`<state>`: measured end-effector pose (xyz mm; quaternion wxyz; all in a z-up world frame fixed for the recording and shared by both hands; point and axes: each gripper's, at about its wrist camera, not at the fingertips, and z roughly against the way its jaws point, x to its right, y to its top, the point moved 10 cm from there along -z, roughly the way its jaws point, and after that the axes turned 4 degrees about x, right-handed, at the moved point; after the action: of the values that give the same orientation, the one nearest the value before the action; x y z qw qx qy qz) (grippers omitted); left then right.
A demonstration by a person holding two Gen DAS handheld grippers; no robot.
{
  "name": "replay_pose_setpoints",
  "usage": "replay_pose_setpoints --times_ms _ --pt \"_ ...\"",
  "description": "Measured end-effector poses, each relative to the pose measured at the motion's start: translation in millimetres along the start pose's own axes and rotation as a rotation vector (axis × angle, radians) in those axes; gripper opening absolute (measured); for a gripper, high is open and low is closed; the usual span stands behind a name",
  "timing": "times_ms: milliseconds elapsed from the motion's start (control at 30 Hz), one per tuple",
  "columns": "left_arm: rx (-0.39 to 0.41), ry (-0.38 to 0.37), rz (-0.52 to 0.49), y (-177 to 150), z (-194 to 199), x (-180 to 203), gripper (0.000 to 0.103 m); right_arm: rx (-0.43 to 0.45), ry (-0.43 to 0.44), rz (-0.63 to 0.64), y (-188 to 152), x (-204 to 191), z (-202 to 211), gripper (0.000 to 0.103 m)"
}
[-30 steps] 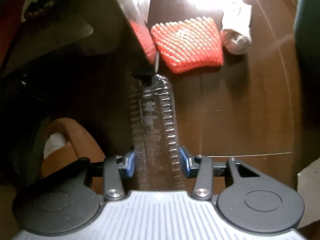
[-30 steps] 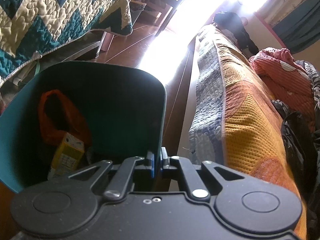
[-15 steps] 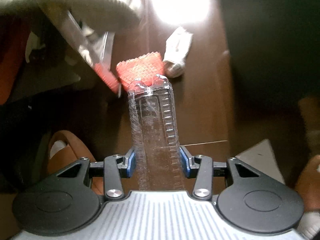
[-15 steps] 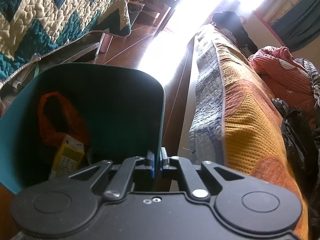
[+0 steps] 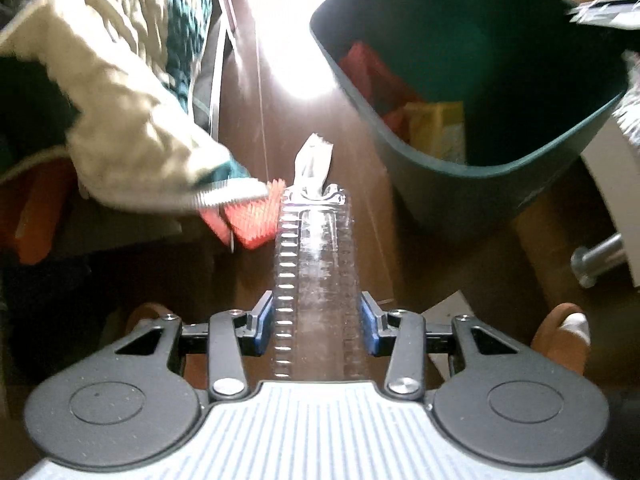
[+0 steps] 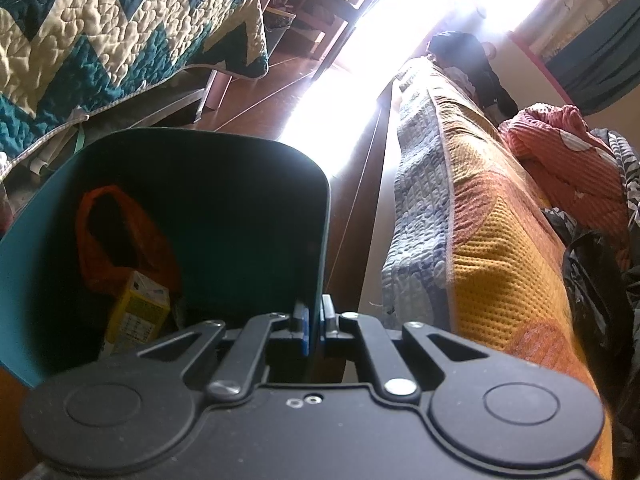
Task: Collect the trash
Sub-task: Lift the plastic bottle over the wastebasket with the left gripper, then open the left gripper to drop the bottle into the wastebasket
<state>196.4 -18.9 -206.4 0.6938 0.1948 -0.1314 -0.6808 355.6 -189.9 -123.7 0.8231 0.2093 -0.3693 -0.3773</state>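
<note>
Clear tray (image 5: pixel 316 280) clamped between left tongs (image 5: pixel 317 322)

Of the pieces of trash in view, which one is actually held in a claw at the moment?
The clear ribbed plastic container, clamped in the left claw. The red mesh piece and white wrapper lie on the floor; the yellow carton sits inside the bin.

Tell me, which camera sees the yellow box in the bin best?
The right wrist view: the yellow box looks sharp inside the green bin. The left wrist view shows it blurry, partly behind the bin's rim.
</note>
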Motion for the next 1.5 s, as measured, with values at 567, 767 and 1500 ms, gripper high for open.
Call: replay_pose_setpoints --times_ms 567,767,1500 --pt "0.225 -0.048 0.009 116.5 78.5 -1.6 0.041 0.002 0.000 0.000 -0.5 -0.4 0.8 0.004" --pt "0.242 -0.097 0.000 144.3 72.6 22.0 0.041 0.006 0.004 0.004 0.7 -1.8 1.6 0.004" --pt "0.157 -0.172 -0.024 173.6 -16.4 94.3 0.042 0.029 0.019 0.042 4.8 -11.9 9.0 0.004"
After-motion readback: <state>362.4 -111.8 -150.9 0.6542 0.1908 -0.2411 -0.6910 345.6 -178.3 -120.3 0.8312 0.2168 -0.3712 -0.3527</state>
